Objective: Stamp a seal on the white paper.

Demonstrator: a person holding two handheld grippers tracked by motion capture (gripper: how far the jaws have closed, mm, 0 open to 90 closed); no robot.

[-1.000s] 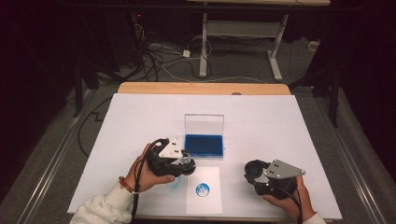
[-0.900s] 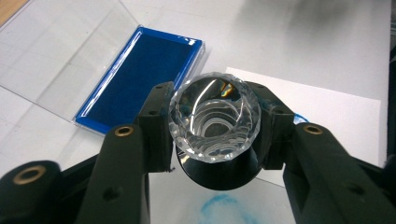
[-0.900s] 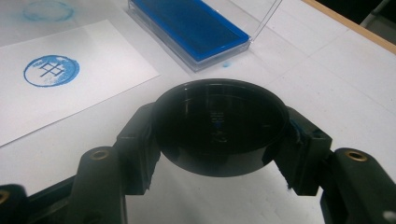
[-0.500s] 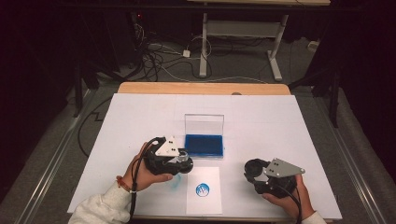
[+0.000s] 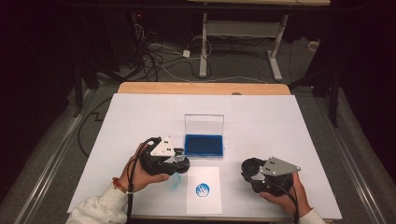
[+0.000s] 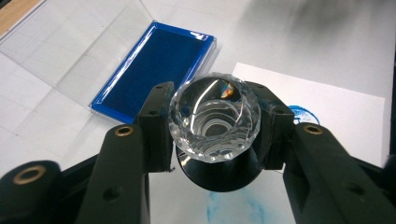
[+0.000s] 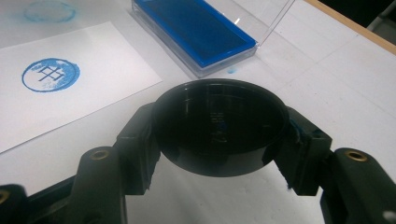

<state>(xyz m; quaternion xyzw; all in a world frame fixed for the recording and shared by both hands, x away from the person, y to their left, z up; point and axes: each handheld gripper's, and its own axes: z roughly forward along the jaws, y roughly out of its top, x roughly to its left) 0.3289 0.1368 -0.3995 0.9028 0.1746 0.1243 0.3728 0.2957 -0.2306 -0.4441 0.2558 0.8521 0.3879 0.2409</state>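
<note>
The work in hand is stamping with ink. The left gripper (image 6: 212, 123) has its jaws clamped on the clear faceted crystal handle of a round stamp with a black base (image 6: 215, 120); in the high view that gripper (image 5: 175, 161) sits just left of the white paper card (image 5: 203, 189), near the blue ink pad in its open clear plastic case (image 5: 204, 144). The right gripper (image 7: 219, 128) has its jaws clenched on a round black cap (image 7: 219, 125), most likely the stamp's cover, held low over the white table sheet (image 5: 261, 116) to the right of the card. The card already bears one round blue imprint with a character in its middle (image 7: 50, 74), so the inking and pressing appear done. A blue smudge (image 6: 243, 210) marks the table sheet under the stamp, beside the card, and a second faint ring of ink (image 7: 49, 10) lies beyond the card's far edge in the right gripper view. Judged remaining: bring stamp and cap together, close the ink pad's lid, which stands upright at the back, and set the parts down. The two grippers are well apart at present.
</note>
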